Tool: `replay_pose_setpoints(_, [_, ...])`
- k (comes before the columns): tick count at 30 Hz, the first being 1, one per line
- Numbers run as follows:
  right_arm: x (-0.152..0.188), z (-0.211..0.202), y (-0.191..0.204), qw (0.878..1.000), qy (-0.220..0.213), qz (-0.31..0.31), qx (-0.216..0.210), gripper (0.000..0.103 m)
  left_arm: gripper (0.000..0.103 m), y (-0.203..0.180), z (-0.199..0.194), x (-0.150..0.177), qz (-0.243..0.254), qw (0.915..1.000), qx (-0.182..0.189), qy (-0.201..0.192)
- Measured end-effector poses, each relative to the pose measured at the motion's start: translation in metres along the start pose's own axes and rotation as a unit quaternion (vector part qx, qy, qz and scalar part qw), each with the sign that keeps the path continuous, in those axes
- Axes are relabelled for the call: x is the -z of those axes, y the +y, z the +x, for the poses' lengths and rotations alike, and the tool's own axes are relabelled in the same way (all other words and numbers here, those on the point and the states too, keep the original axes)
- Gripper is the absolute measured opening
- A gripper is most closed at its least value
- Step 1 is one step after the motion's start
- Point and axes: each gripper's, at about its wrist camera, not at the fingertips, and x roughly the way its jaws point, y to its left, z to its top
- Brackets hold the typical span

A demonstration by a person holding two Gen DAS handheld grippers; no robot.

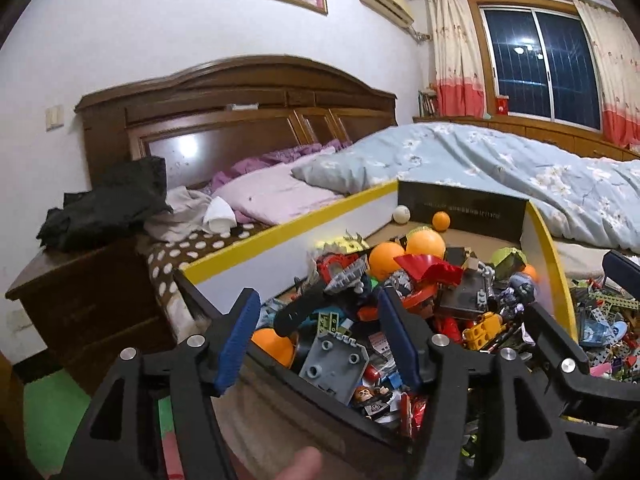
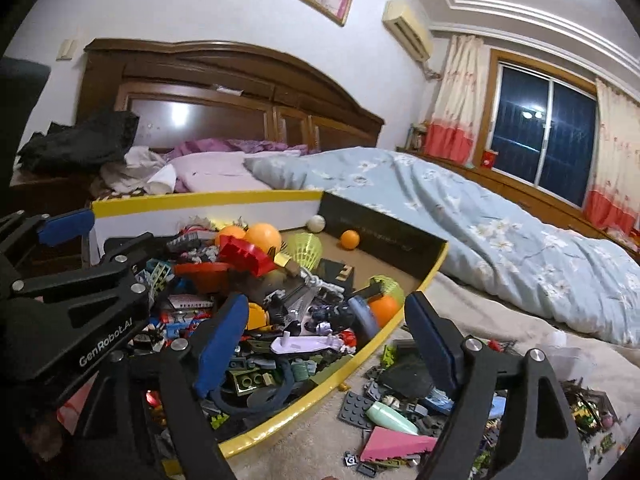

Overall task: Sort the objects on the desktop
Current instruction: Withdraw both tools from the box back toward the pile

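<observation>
Heaped in the yellow-rimmed cardboard box (image 2: 400, 304) on the bed (image 2: 500, 232): mixed plastic building bricks and orange balls (image 2: 262, 236), pale lilac oblong piece (image 2: 308, 345) lying lengthwise toward the box's right rim. Left gripper (image 1: 316, 340) and right gripper (image 2: 328, 344) tilted slightly downward over the pile, jaws released wide, gripping nothing.

Left gripper (image 1: 316, 340): matte black frame, angular linkage arms with triangular cut-outs. Round silver pivot screws at the joints. Fingers (image 1: 236, 344) faced with ribbed blue pads. A bare fingertip (image 1: 298, 466) shows at the bottom edge of its view.

Right gripper (image 2: 326, 346): same build, black arms, silver screws, blue pads (image 2: 218, 350). In its view the left unit's arm carries white lettering (image 2: 106, 344), "GenRobot.AI".
</observation>
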Motion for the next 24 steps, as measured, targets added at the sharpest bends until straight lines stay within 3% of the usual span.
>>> replay_pose_setpoints(9, [-0.009, -0.026, -0.001, 1.0, -0.016, 0.022, 0.013, 0.081, 0.062, 0.008, -0.036, 0.002, -0.002, 0.9995, -0.007, -0.032])
replay_pose_setpoints(18, [0.003, -0.071, -0.006, 0.997, -0.008, 0.066, 0.047, 0.076, 0.056, 0.006, -0.07, 0.012, -0.021, 0.9971, 0.055, -0.048])
replay_pose_setpoints(22, [0.015, -0.089, 0.001, 0.996, 0.003, 0.044, 0.077, 0.06, 0.05, -0.005, -0.081, 0.023, -0.004, 0.9968, 0.067, -0.043])
replay_pose_setpoints(24, [0.023, -0.097, 0.0, 0.996, 0.008, 0.046, 0.078, 0.061, 0.049, -0.008, -0.086, 0.03, -0.003, 0.9962, 0.079, -0.035])
